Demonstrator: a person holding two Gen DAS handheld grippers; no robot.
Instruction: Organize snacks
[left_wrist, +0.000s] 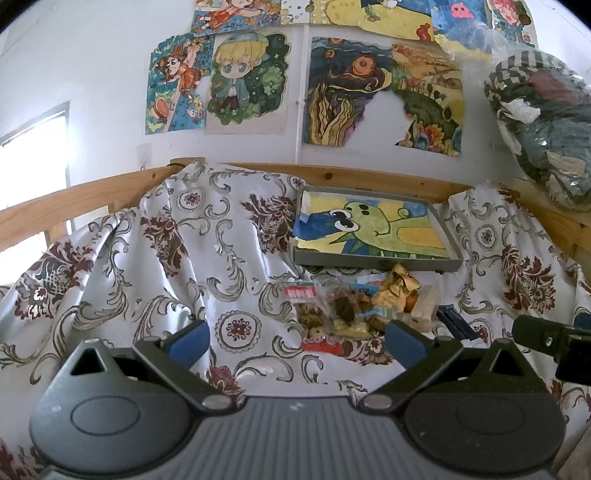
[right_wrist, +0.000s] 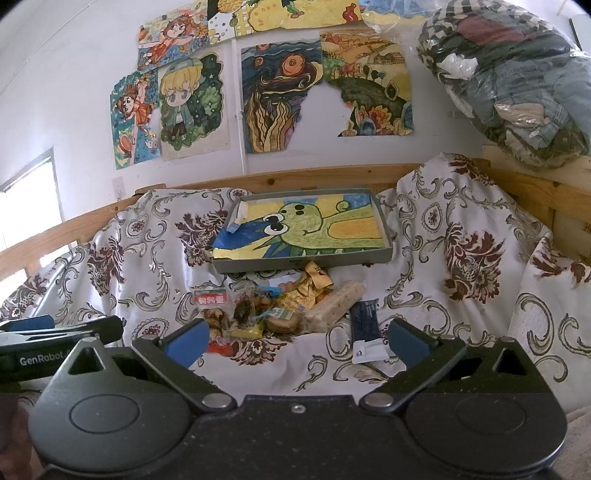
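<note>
- Landmark: grey tray (right_wrist: 384, 236) lined with a green-dinosaur drawing, lying on the floral cloth (right_wrist: 461, 295); nothing else in it yet
- Snack pile (right_wrist: 273, 306) sits just in front of the tray's near wall, on the cloth; red-labelled cookie bag (right_wrist: 211, 306) at the pile's left end; gold wrapper (right_wrist: 306, 288) nearest the tray; pale cereal bar (right_wrist: 334, 304) at the right end; dark blue packet (right_wrist: 364, 325) lies just right of the bar, apart from the heap
- Left gripper (left_wrist: 297, 343) hovers in front of the pile, fingers spread wide, nothing between them; same pile (left_wrist: 351, 306) shows ahead of it, below the tray (left_wrist: 376, 262)
- Right gripper (right_wrist: 295, 341) likewise spread wide and empty, centred in front of the pile; the other gripper's body shows at the left edge of the right wrist view
- Step, as I judge it: approach before a first pick; no snack in the tray yet, so the task looks barely begun
- Next move probably calls for: pick one loose item at the heap's edge, blue packet or cereal bar being clearest; come down over it, close across the narrow side, lift clear, carry over the tray's near wall
- Risk: wrappers overlap and crinkle, neighbours may drag along; the cloth is rumpled and may snag
</note>
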